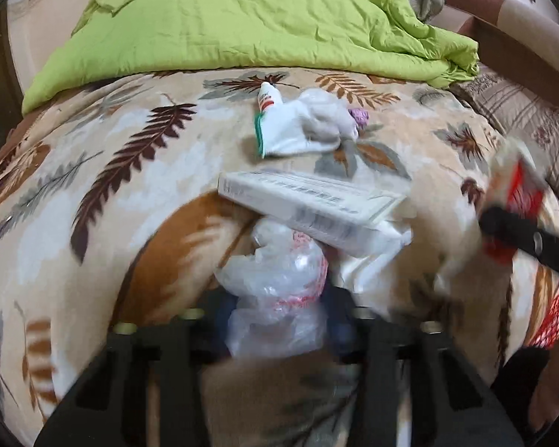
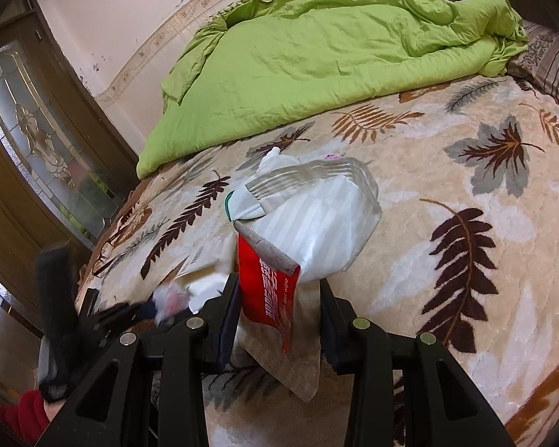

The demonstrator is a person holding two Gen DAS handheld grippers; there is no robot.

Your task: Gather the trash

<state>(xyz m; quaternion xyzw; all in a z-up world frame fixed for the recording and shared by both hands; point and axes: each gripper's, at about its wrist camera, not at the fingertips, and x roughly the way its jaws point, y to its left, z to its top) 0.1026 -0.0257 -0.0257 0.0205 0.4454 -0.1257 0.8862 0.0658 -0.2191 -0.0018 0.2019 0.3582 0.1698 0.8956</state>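
Trash sits piled on bed blanket. Left hand-held gripper pinches clear plastic bag; right hand-held gripper clamps red packet. Keep both grips firm, lift clear of white box.

The left gripper points forward over the bed blanket, its two black fingers closed on a crumpled clear plastic bag that bulges up between them. The right gripper sits to its right, just above the same blanket, fingers partly apart with a red packet standing between them; the left finger touches the packet, while the right finger shows a gap. In the right wrist view the left gripper appears blurred at the lower left, with a red sleeve behind it.
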